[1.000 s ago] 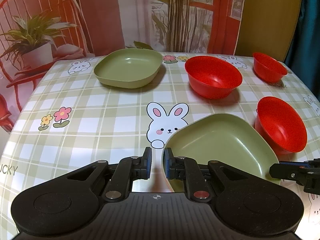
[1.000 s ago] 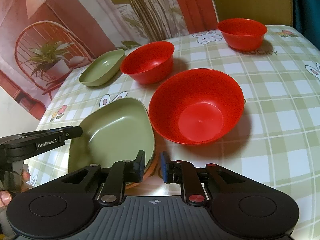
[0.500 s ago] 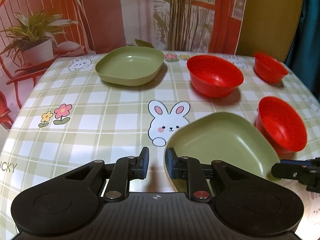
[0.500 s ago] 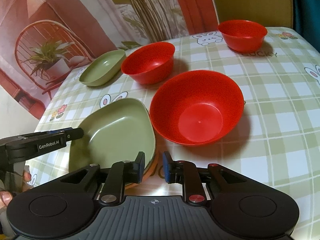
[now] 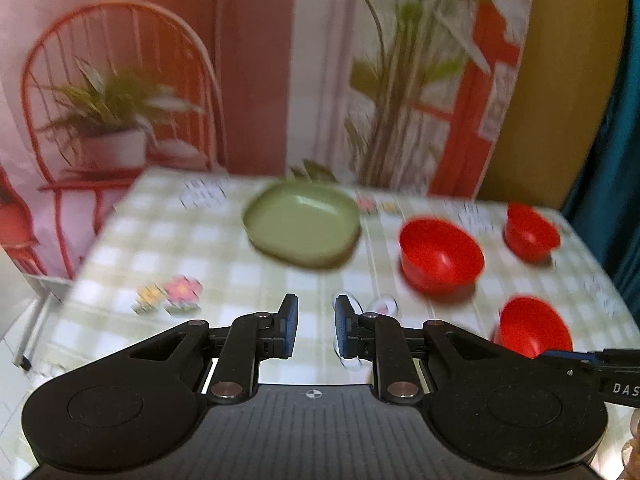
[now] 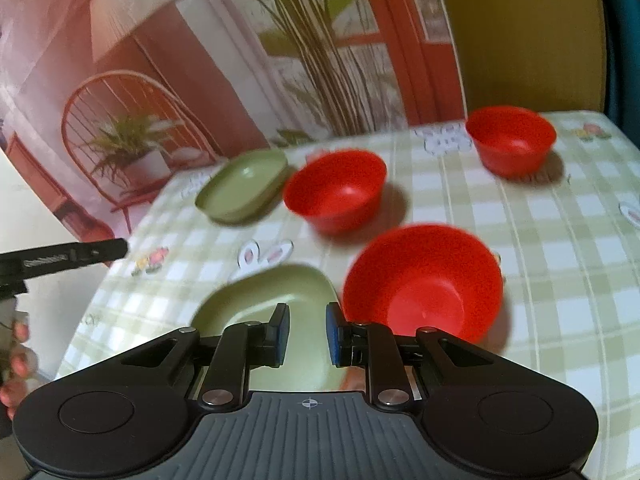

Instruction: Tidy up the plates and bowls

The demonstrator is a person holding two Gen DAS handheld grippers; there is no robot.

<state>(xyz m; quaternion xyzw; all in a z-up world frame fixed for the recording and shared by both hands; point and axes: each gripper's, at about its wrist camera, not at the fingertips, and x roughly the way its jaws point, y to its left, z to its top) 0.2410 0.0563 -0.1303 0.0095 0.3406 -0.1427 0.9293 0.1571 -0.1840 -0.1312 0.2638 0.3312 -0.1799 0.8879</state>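
Note:
In the left wrist view my left gripper (image 5: 316, 330) is open and empty, raised above the table. A green plate (image 5: 302, 226) lies at the far middle, with three red bowls to its right: a middle one (image 5: 440, 256), a far one (image 5: 530, 232) and a near one (image 5: 530, 328). In the right wrist view my right gripper (image 6: 306, 334) is open and empty above a second green plate (image 6: 280, 300), beside the near red bowl (image 6: 424, 288). The middle bowl (image 6: 336, 190), far bowl (image 6: 510, 140) and far green plate (image 6: 242, 188) lie beyond.
The table has a green checked cloth (image 5: 224, 272) with rabbit and flower prints. Its left edge (image 6: 92, 296) drops off near the left gripper arm (image 6: 64, 258). A printed backdrop (image 5: 160, 80) stands behind the table.
Both grippers have risen and pulled back, and their jaws have opened wider. The left gripper has let go of the near green plate's rim; that plate has dropped out of the left view.

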